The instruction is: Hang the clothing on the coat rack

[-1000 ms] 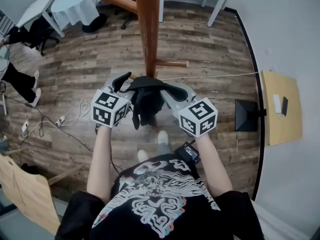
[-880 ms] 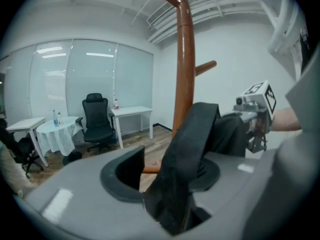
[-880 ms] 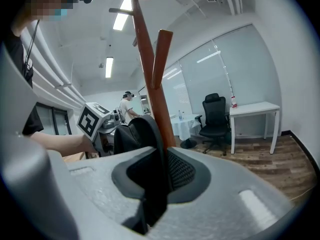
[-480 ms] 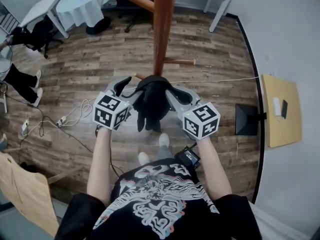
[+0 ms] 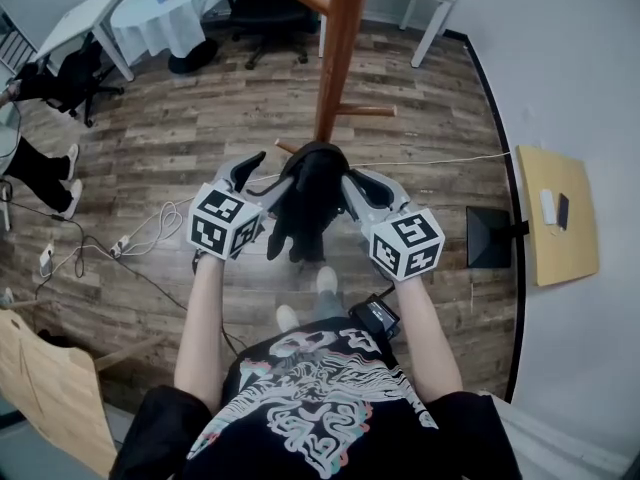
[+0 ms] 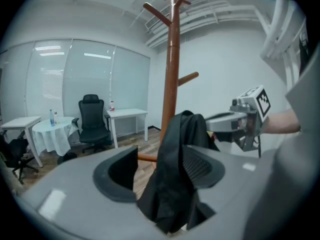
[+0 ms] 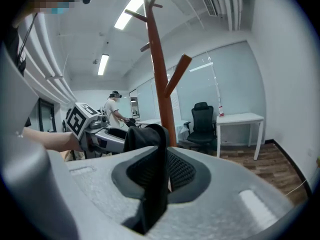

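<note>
clothing (image 5: 308, 196): black | coat rack (image 5: 340, 58): reddish-brown | floor (image 5: 200, 118): grey-brown planks

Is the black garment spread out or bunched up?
Bunched up: the black garment hangs in narrow, crumpled folds by the coat rack.

The coat rack (image 5: 337, 58) is cut off by the head view's top edge, its foot and most of a low peg (image 5: 287, 149) are hidden behind the black garment (image 5: 305, 203), a person (image 5: 30, 168) is cropped at the left edge, and the small items (image 5: 556, 208) on the wooden board (image 5: 560, 253) cannot be identified.
</note>
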Demonstrator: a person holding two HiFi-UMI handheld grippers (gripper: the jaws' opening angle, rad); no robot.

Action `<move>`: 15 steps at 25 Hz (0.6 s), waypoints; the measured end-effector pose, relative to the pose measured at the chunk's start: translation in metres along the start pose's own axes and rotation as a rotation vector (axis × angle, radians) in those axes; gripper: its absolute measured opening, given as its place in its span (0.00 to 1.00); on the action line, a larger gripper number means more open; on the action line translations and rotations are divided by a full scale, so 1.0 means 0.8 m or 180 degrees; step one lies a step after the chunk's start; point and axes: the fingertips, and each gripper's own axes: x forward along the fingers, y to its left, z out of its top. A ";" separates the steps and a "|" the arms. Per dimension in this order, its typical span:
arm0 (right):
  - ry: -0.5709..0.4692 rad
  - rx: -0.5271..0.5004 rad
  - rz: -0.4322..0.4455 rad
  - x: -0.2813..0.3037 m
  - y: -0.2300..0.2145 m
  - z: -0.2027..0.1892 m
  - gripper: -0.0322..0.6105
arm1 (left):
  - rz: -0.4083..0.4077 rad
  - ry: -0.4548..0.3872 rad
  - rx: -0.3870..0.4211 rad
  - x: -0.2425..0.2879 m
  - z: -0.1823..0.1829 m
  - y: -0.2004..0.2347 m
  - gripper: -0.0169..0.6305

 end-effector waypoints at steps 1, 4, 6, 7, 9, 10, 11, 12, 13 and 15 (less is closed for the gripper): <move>-0.0035 -0.0054 -0.0055 -0.003 0.002 0.003 0.13 | -0.0030 -0.0014 0.0009 -0.002 0.001 -0.003 0.41; -0.0142 -0.0092 -0.0155 -0.012 0.007 0.010 0.13 | -0.0065 -0.0025 0.0090 -0.009 0.002 -0.013 0.43; -0.0246 -0.0112 -0.0192 -0.020 0.014 0.015 0.12 | -0.0071 -0.0049 0.0144 -0.018 0.002 -0.018 0.43; -0.0292 -0.0130 -0.0198 -0.024 0.020 0.018 0.12 | -0.0080 -0.0079 0.0150 -0.024 0.003 -0.020 0.43; -0.0346 -0.0180 -0.0203 -0.029 0.032 0.024 0.12 | -0.0102 -0.0164 0.0126 -0.037 0.007 -0.022 0.43; -0.0357 -0.0205 -0.0210 -0.031 0.036 0.026 0.12 | -0.0098 -0.0204 0.0118 -0.042 0.010 -0.022 0.43; -0.0360 -0.0224 -0.0220 -0.034 0.040 0.027 0.12 | -0.0073 -0.0237 0.0124 -0.047 0.012 -0.022 0.43; -0.0361 -0.0234 -0.0230 -0.036 0.044 0.027 0.12 | -0.0028 -0.0265 0.0151 -0.051 0.014 -0.021 0.42; -0.0361 -0.0239 -0.0242 -0.039 0.047 0.026 0.12 | 0.0029 -0.0286 0.0200 -0.056 0.014 -0.021 0.41; -0.0360 -0.0254 -0.0282 -0.049 0.054 0.022 0.12 | 0.0149 -0.0315 0.0330 -0.066 0.014 -0.024 0.31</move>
